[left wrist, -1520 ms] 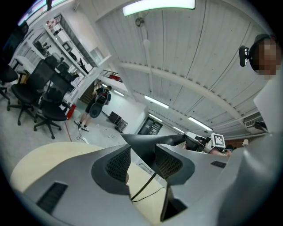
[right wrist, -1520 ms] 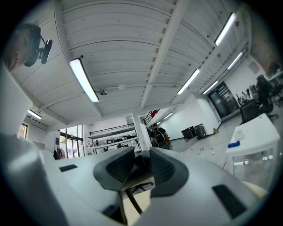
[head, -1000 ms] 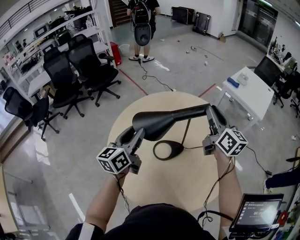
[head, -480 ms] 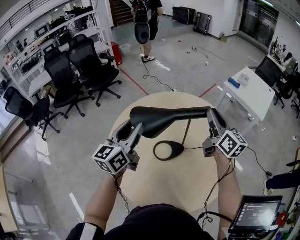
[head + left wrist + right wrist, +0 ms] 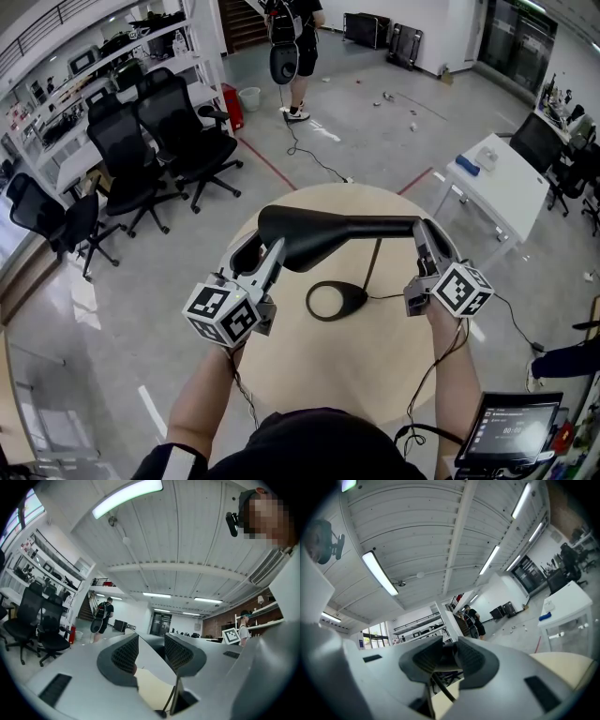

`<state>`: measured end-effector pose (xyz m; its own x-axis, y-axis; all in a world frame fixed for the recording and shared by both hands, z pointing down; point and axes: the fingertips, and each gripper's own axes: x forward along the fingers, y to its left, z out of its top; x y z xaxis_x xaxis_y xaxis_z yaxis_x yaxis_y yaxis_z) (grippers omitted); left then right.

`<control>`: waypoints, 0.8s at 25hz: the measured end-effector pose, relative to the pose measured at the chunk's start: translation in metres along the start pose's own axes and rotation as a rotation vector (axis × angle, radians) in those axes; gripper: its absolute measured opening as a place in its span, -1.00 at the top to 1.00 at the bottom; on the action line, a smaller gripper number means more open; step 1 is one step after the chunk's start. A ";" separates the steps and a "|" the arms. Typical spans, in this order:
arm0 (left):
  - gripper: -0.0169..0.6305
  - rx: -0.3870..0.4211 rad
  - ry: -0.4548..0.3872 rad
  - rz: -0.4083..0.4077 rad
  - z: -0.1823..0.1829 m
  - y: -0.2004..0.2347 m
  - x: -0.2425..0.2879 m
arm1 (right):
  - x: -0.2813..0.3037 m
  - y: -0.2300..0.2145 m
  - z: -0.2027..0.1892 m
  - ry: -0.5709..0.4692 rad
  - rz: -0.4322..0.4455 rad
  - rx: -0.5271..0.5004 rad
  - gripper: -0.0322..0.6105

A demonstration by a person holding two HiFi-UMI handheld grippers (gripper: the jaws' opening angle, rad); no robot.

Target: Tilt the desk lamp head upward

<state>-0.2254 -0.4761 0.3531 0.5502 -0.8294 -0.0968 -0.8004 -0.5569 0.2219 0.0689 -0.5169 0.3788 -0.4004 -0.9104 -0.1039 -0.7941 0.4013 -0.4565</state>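
While right gripper [image 5: 419,228] fingers clamp lamp arm [image 5: 380,225], left gripper [image 5: 261,255] fingers gape by lamp head [image 5: 305,239]

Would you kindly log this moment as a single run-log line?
left gripper: open, beside lamp head | right gripper: shut on lamp arm | lamp base: on table

One lamp [image 5: 319,239], one round counter [image 5: 375,361], and two tools: the left tool [image 5: 259,257] and the right tool [image 5: 423,231]. Three black office chairs [image 5: 183,131], one white counter [image 5: 506,187], one standing person [image 5: 289,37], one screen [image 5: 511,427].
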 end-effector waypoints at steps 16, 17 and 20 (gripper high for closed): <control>0.40 0.093 -0.031 -0.028 0.034 -0.013 0.010 | 0.000 -0.006 -0.009 -0.001 0.011 0.099 0.57; 0.40 0.099 -0.034 -0.030 0.037 -0.014 0.011 | 0.000 -0.006 -0.010 -0.001 0.012 0.108 0.57; 0.40 0.111 -0.040 -0.029 0.044 -0.016 0.014 | -0.001 -0.008 -0.011 0.000 0.015 0.122 0.57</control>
<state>-0.2156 -0.4804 0.3060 0.5658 -0.8125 -0.1406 -0.8067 -0.5807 0.1094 0.0702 -0.5182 0.3919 -0.4115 -0.9046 -0.1113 -0.7267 0.3994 -0.5590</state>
